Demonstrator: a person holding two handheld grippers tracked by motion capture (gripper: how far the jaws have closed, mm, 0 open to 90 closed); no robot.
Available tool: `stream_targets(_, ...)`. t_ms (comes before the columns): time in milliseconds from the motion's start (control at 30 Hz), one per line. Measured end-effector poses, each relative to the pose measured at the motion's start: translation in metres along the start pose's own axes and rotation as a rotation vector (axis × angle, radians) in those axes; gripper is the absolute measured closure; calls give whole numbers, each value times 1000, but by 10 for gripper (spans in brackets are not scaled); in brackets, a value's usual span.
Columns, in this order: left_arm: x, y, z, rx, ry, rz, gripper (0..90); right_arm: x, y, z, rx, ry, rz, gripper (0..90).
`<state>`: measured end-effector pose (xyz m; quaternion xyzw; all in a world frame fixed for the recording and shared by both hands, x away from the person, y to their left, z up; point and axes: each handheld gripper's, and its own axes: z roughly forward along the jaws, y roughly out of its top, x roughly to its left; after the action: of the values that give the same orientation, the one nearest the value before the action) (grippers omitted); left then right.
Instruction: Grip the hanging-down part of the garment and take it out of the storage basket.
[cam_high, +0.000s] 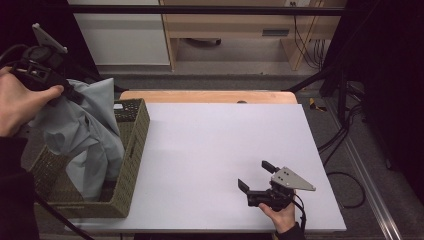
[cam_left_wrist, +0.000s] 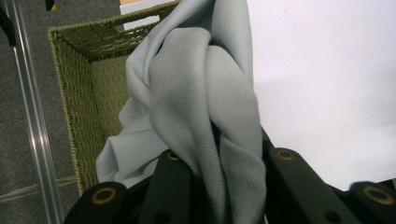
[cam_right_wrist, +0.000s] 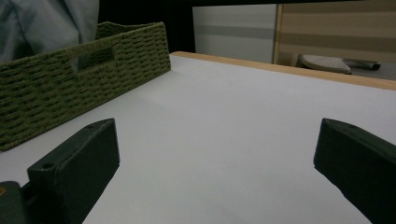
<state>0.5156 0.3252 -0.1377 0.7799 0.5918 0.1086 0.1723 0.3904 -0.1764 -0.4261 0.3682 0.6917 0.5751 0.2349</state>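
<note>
High view, ribbed grey cloth (cam_high: 90, 135), woven basket (cam_high: 132, 150)

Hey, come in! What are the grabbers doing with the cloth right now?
Left gripper shut on grey cloth, lifted above basket. Right gripper open, resting low on table. Nothing in the way.

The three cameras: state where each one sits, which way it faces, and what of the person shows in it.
High view: fixed above the person's side, looking forward and down on the white table; both hands show, the left gripper lifting a grey cloth over the woven basket, the right gripper open near the table's front edge.
Left gripper view: rides the left gripper, looking down along its jaws, shut on the cloth above the basket.
Right gripper view: rides the right gripper low over the table, looking across it between spread jaws.
Shared: all show basket and cloth.
</note>
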Motion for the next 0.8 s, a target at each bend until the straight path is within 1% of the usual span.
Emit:
stream_targets(33,0,0,0,0,0,0,766,0,0,0,0,0,0,5)
stream_targets(133,-1,1,0,3,0,0,766,10,8,10,-5,33,-9,5)
stream_targets(167,-1,2,0,5,0,1,766,10,8,10,-5,33,-9,5)
stream_targets(200,-2,2,0,6,-1,2,766,14,12,17,-14,54,-24,5)
stream_targets(233,-2,2,0,7,-3,3,766,14,12,17,-14,54,-24,5)
stream_targets(300,-2,3,1,10,-6,0,766,20,19,24,-20,79,-21,5)
stream_targets(333,-2,4,2,13,-4,3,765,25,25,30,-30,94,-24,6)
stream_targets(367,-2,4,2,13,-4,3,766,25,25,30,-30,94,-24,6)
stream_targets(400,-2,4,2,17,-6,4,765,32,32,40,-44,119,-27,6)
stream_targets(467,-1,4,2,14,-10,5,766,35,34,43,-47,127,-27,8)
stream_targets(500,-1,4,3,13,-13,5,766,40,38,49,-47,141,-26,7)
stream_targets(567,-1,4,3,13,-16,9,765,47,42,60,-39,155,-39,7)
stream_targets(600,-2,4,3,13,-16,8,766,54,47,70,-36,169,-39,8)
stream_targets(633,-2,4,3,15,-16,9,765,58,49,75,-36,177,-40,9)
stream_targets(667,-2,4,3,15,-15,11,765,58,49,75,-36,177,-40,9)
stream_targets(700,-2,5,3,17,-17,11,766,61,50,80,-35,192,-34,11)
stream_targets(733,-2,5,3,17,-15,12,765,67,53,89,-34,218,-24,12)
stream_targets(767,-2,5,3,17,-16,12,765,67,53,89,-34,218,-24,12)
stream_targets(800,-2,5,3,19,-17,12,766,70,55,94,-29,226,-21,13)
